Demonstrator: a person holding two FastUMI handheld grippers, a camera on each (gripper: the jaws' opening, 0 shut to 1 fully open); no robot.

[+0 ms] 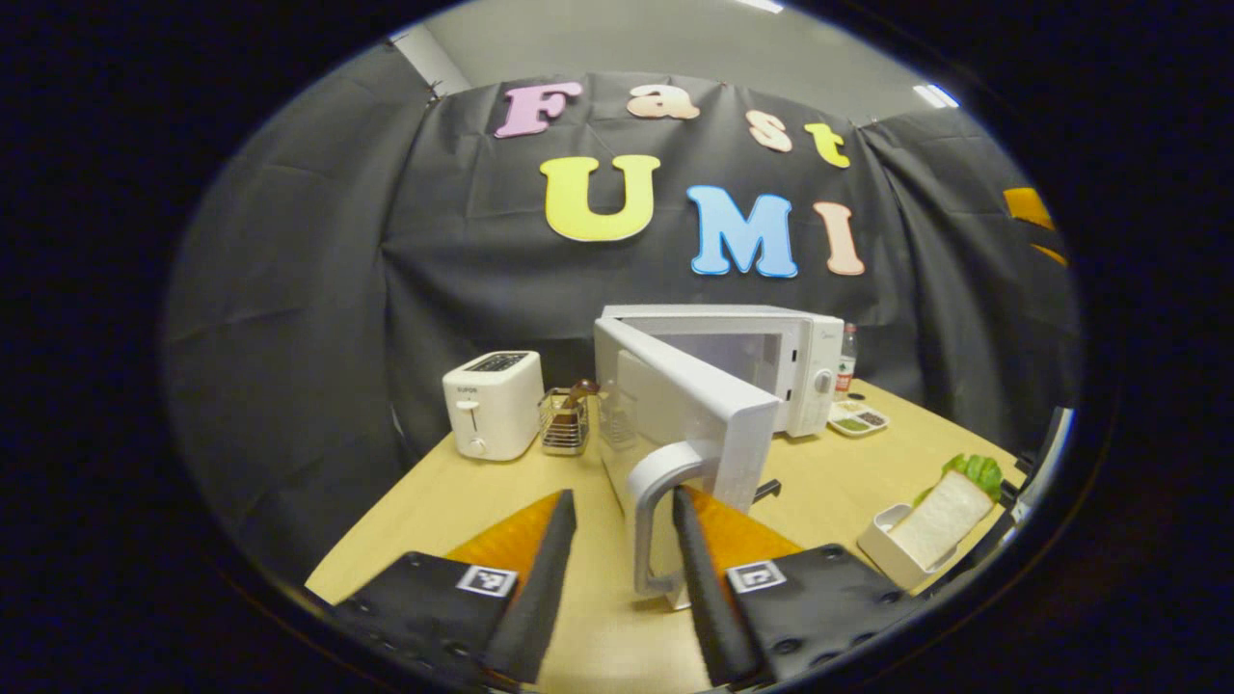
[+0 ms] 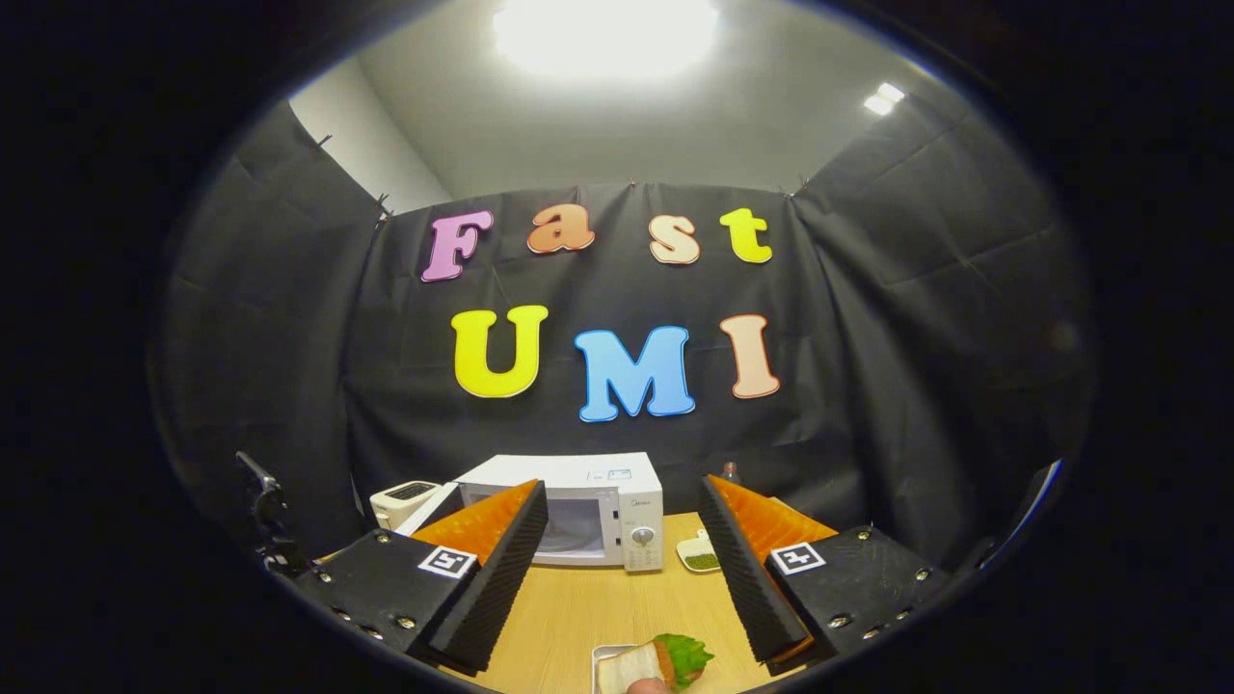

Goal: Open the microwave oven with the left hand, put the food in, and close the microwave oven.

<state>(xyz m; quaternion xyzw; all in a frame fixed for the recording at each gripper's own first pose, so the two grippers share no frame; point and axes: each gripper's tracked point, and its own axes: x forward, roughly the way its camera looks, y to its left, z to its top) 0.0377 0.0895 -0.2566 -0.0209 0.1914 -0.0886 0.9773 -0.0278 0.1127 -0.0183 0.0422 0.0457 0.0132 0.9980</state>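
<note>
Microwave [image 1: 762,371] door's handle [image 1: 656,520] sits between your left gripper's [image 1: 622,540] spread jaws, unclamped; your right gripper [image 2: 622,554] hovers level, jaws apart, above the sandwich [image 2: 660,663].

Bright ceiling lamp [image 2: 605,34] glares white in the right gripper view; edges bend strongly (fisheye); focus sharp.

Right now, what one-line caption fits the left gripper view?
Left hand-held gripper, open, straddles the handle of the microwave oven's swung-open door.
</note>
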